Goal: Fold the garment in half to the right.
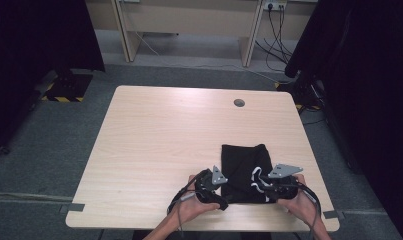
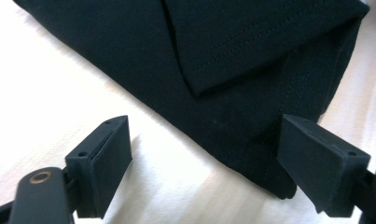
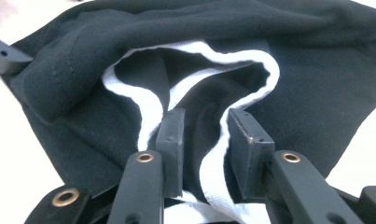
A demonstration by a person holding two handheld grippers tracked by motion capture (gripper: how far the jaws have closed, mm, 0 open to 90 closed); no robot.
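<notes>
1. High view: You are working at the near edge of the table (image 1: 154,135), toward its near right corner, where a folded black garment (image 1: 241,165) is lying. Your left gripper (image 1: 220,196) is sitting at the garment's near left corner and your right gripper (image 1: 259,181) at its near right side, where a white trim (image 1: 255,172) is showing. A round grommet (image 1: 239,103) is sitting near the far edge.

2. Left gripper view: You are holding the jaws spread wide, pinching nothing. The garment's (image 2: 232,60) corner is lying between them on the tabletop, closer to the right-hand jaw; whether that jaw is touching the cloth, you cannot tell. A folded flap is lying on top of the fabric.

3. Right gripper view: Your jaws are standing narrowly apart with the white-trimmed opening (image 3: 209,154) of the garment (image 3: 316,93) bunching between them. Whether the pads are pressing on the cloth, you cannot tell.
</notes>
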